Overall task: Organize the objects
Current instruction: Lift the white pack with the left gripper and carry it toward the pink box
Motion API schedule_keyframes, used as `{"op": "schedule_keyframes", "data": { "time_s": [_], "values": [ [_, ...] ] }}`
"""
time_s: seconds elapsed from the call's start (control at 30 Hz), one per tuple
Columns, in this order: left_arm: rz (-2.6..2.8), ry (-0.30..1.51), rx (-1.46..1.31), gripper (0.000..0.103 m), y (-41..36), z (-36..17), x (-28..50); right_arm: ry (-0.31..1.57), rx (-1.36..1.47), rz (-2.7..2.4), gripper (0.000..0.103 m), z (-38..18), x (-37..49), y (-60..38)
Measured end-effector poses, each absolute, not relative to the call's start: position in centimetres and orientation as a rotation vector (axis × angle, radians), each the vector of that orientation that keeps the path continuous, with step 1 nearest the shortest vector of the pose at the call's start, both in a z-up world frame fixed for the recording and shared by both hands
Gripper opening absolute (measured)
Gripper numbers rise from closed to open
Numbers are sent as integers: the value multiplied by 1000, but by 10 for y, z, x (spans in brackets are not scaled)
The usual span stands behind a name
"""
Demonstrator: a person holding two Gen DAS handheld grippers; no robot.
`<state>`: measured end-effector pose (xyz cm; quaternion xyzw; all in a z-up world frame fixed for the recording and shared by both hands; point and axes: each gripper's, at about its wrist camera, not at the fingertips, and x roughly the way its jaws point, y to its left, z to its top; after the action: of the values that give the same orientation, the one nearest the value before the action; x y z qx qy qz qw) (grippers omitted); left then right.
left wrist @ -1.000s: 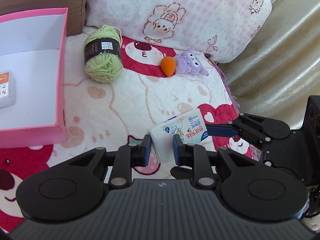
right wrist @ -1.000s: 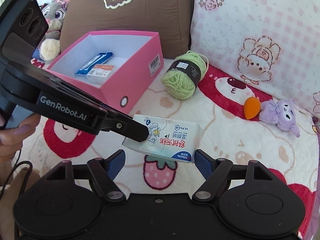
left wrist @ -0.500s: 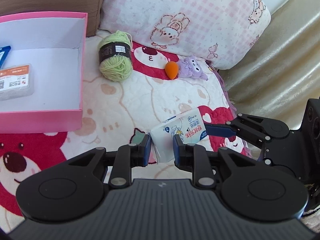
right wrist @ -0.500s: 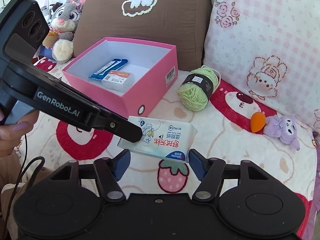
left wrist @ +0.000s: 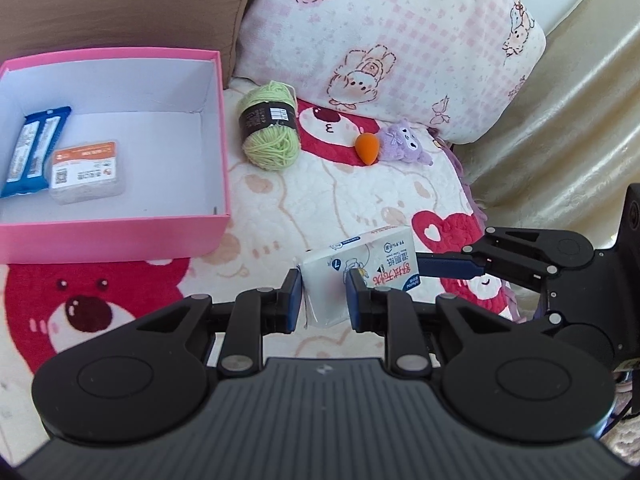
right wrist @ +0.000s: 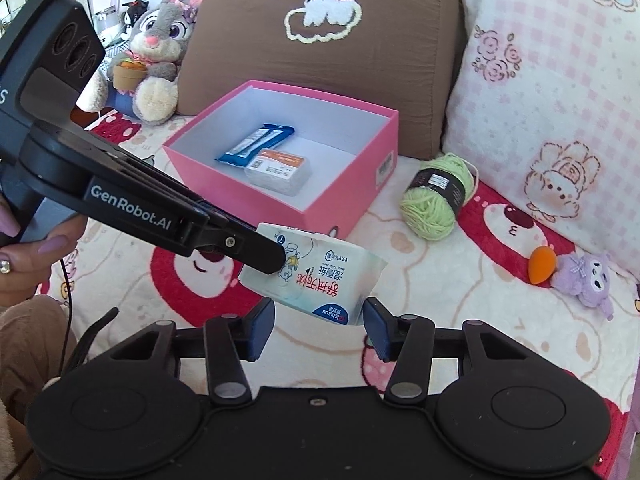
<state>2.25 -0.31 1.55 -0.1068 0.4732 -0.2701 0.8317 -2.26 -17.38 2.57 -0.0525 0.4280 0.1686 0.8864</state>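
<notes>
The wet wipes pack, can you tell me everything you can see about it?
The wet wipes pack is a soft white plastic pouch with red writing, a small cartoon and a blue corner. It looks lifted off the bear-print blanket, tilted. The left gripper pinches one end shut. The right gripper has just been closing around the other end; its right pad touches the blue corner, its left pad sits at the pack's edge. It is in front of the pink box, not in it.

wipes pack: glossy plastic | box: matt card | yarn: fuzzy
</notes>
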Motion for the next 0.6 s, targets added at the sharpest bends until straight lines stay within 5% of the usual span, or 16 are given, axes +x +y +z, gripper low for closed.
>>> {"op": "schedule_keyframes", "data": {
  "time_s": [0.6],
  "values": [
    [-424, 951, -203, 29, 55, 62, 17, 838, -216, 457, 56, 65, 5, -107]
  ]
}}
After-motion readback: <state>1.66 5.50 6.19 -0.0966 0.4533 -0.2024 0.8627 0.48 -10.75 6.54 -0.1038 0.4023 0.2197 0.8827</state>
